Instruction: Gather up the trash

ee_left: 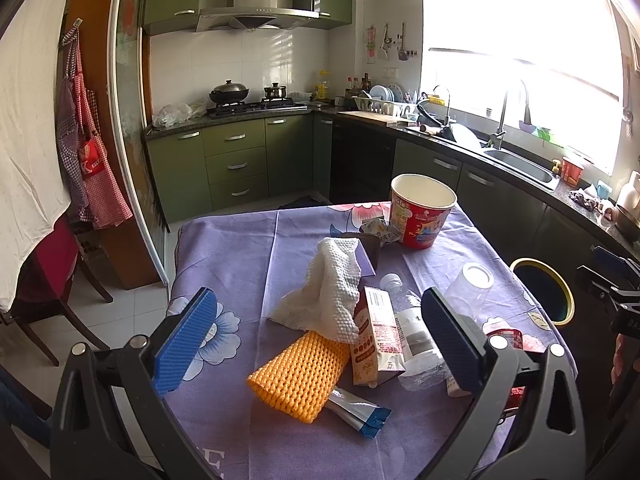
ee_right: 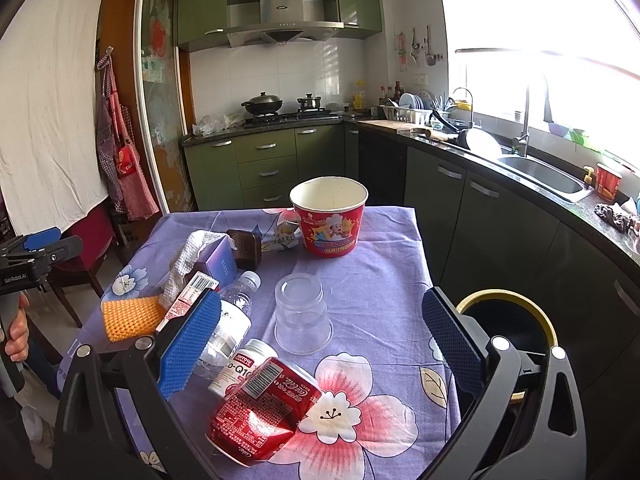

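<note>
Trash lies on a table with a purple flowered cloth (ee_left: 240, 248) (ee_right: 380, 248). My left gripper (ee_left: 320, 340) is open and empty above a yellow foam net (ee_left: 300, 376), a white paper towel (ee_left: 332, 292), a small carton (ee_left: 376, 332) and a clear plastic bottle (ee_left: 412, 328). My right gripper (ee_right: 320, 340) is open and empty above a crushed red can (ee_right: 264, 412), a white pill bottle (ee_right: 240, 364) and an upturned clear plastic cup (ee_right: 302, 312). A red paper bucket (ee_right: 330, 216) (ee_left: 422, 210) stands upright at the table's far side.
A black bin with a yellow rim (ee_right: 508, 320) (ee_left: 544, 288) stands to the right of the table. A blue-and-white sachet (ee_left: 360, 412) lies near the front edge. A purple box (ee_right: 220, 260) and a dark wrapper (ee_right: 246, 250) lie mid-table. Kitchen counters and a sink (ee_right: 540, 172) run along the right.
</note>
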The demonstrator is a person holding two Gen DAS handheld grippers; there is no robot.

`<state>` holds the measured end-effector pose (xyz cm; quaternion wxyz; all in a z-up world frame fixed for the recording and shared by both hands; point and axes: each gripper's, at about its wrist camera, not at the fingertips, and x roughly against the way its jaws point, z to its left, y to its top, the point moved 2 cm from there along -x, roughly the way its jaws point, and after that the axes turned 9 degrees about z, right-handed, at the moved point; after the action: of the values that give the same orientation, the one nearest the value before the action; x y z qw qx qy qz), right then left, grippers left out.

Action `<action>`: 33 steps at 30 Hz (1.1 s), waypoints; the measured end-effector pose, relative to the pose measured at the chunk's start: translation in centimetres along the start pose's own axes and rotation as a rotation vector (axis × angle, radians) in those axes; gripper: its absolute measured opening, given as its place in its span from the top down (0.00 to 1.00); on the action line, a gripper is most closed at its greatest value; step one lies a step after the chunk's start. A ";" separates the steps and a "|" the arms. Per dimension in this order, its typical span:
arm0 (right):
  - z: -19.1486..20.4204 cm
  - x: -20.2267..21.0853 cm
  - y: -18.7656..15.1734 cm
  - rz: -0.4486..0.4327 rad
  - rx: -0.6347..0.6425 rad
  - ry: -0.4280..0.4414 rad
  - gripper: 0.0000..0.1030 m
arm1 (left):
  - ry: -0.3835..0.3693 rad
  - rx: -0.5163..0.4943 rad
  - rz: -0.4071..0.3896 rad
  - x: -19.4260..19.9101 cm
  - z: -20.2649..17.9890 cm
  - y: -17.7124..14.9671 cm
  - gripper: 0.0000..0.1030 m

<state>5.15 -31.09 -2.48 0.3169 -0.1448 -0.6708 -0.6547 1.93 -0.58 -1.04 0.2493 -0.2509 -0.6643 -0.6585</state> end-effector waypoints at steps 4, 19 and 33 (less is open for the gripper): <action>0.0 0.0 0.0 0.000 -0.002 0.001 0.04 | 0.001 -0.003 -0.003 0.1 -0.1 0.0 0.06; 0.2 -0.3 0.0 0.001 -0.004 0.002 0.04 | 0.001 -0.011 -0.003 0.2 -0.3 -0.3 0.06; 0.1 -0.3 0.0 0.003 -0.005 0.003 0.04 | 0.001 -0.011 -0.003 0.2 -0.4 -0.2 0.06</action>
<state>5.34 -30.89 -2.64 0.3186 -0.1455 -0.6687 -0.6559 1.67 -0.97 -1.08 0.2471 -0.2512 -0.6609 -0.6627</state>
